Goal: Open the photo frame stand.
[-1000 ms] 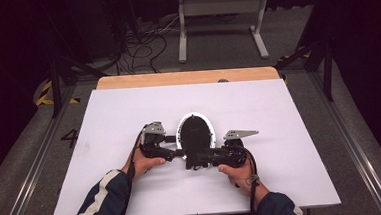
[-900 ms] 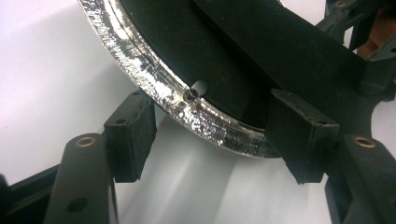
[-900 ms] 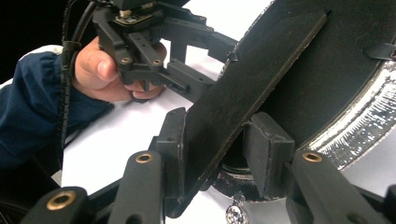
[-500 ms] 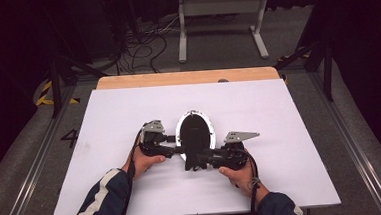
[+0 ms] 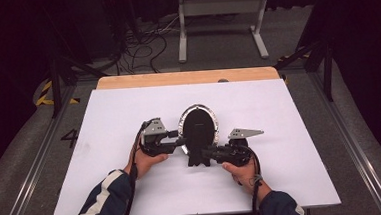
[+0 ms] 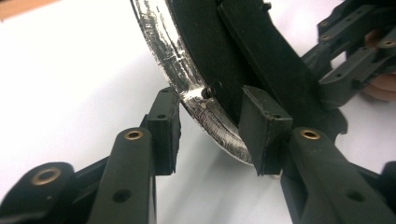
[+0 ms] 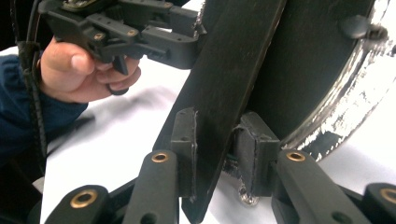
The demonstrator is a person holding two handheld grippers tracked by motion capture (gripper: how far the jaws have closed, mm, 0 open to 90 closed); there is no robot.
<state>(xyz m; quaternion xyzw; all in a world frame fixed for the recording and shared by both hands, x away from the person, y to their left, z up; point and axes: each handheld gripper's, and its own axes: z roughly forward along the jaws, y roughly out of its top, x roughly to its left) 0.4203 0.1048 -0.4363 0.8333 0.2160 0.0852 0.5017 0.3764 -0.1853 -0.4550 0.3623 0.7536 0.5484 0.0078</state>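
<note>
An oval frame (image 5: 198,127) with a silver rim (image 6: 187,88) and a black back stands tilted on the white table (image 5: 290,131). A flat black stand leg (image 7: 224,84) runs down its back. My left gripper (image 5: 183,140) comes in from the frame's left. Its jaws have just been closing, and its pads (image 6: 166,130) now sit on either side of the rim, so my left gripper (image 6: 212,128) is shut on it. My right gripper (image 5: 205,154) is low at the frame's right. Its jaws have been closing too, and my right gripper (image 7: 217,149) is shut on the stand leg.
A wooden strip (image 5: 186,77) edges the table's far side. Beyond it are floor cables (image 5: 144,45) and a grey metal stand (image 5: 218,15). Dark rails run along both sides of the table. A person's hand (image 7: 79,70) holds the left gripper.
The left gripper's jaws have narrowed onto the frame's rim and that hand has risen a little. The frame looks slightly more raised. The right hand has stayed put.
</note>
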